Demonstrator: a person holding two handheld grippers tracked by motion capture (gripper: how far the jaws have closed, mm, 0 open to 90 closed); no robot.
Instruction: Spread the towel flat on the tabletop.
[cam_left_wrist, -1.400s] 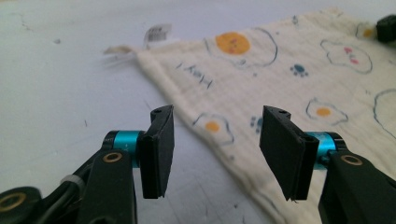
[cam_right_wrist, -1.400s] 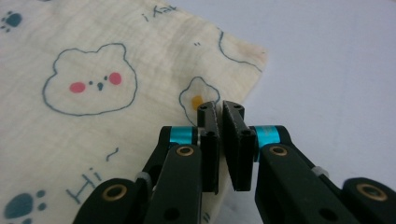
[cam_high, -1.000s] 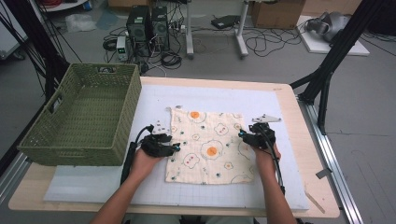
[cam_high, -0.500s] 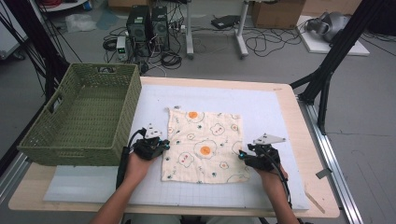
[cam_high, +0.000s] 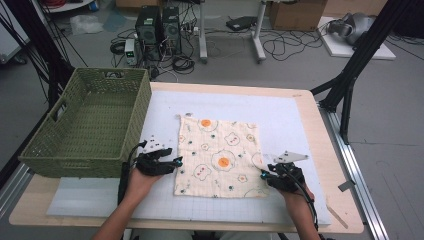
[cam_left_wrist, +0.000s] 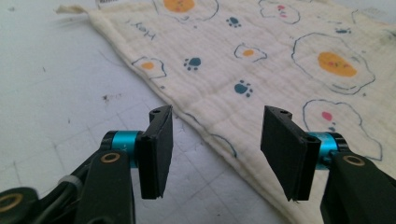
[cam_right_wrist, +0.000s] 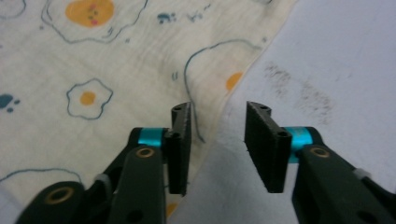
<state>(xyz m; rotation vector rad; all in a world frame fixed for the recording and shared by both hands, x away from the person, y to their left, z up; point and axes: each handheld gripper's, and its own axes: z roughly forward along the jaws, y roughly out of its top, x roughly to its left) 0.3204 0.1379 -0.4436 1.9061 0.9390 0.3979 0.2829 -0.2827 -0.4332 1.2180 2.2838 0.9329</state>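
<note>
Lying flat on the white mat (cam_high: 300, 120) at mid-desk, the cream cloth (cam_high: 220, 157) carries fried-egg and paw prints (small dark lettering near its far left corner shows upside down, not legible). Its left edge passes between the parted jaws of the left tool (cam_left_wrist: 217, 149), its right edge between those of the right tool (cam_right_wrist: 218, 147), neither clenched. Bare mat stretches beyond the cloth; a green basket (cam_high: 85, 127) stands left on the desk (cam_high: 320, 102).
</note>
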